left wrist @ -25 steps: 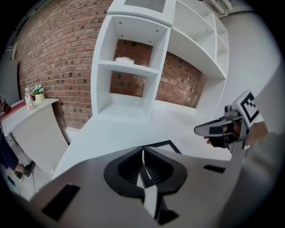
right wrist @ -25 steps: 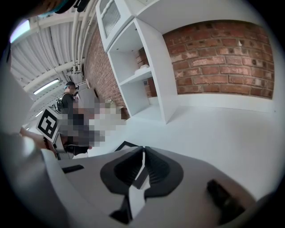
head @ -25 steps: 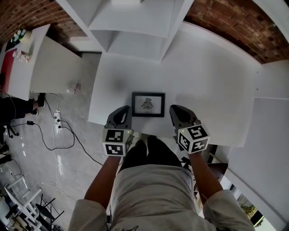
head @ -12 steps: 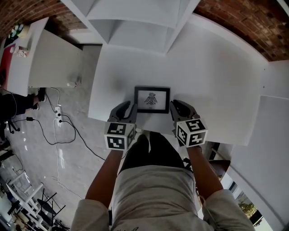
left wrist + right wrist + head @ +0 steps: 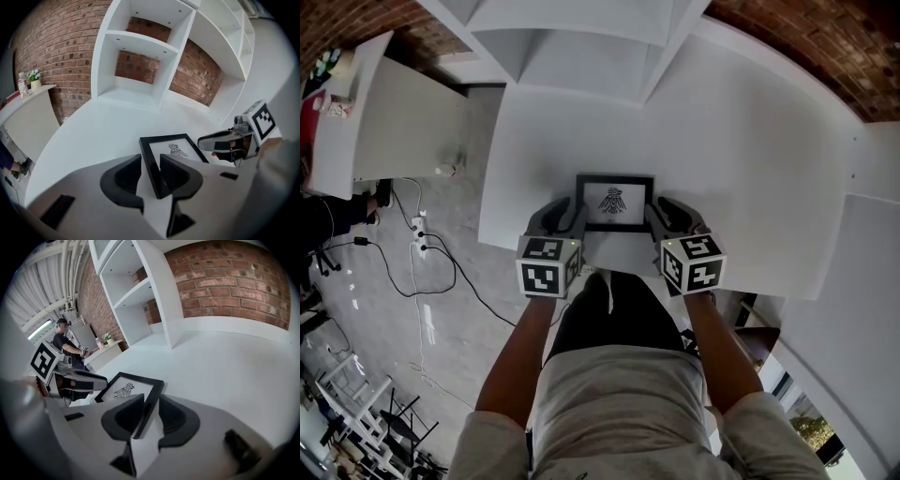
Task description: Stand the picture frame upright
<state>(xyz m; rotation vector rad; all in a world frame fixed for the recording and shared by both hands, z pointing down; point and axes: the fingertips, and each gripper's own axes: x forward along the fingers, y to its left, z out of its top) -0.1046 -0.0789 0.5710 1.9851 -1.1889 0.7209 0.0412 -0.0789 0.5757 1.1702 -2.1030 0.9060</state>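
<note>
A black picture frame (image 5: 615, 201) with a small bird print lies flat on the white table (image 5: 750, 169) near its front edge. My left gripper (image 5: 565, 214) straddles the frame's left edge (image 5: 149, 161). Its jaws are opening, and the edge sits between them with a gap at the outer pad. My right gripper (image 5: 666, 211) straddles the frame's right edge (image 5: 149, 401) in the same way, and its pads stand slightly apart from the edge. Each gripper shows in the other's view, the right gripper (image 5: 220, 140) and the left gripper (image 5: 89, 378).
A white open shelf unit (image 5: 581, 47) stands at the table's back against a brick wall. A white side counter (image 5: 394, 131) is at the left, with cables (image 5: 422, 262) on the floor beside it. A person (image 5: 65, 341) stands far off by that counter.
Both grippers have moved forward from behind the frame's front corners and now take its left and right edges between their jaws. The frame still lies flat.
</note>
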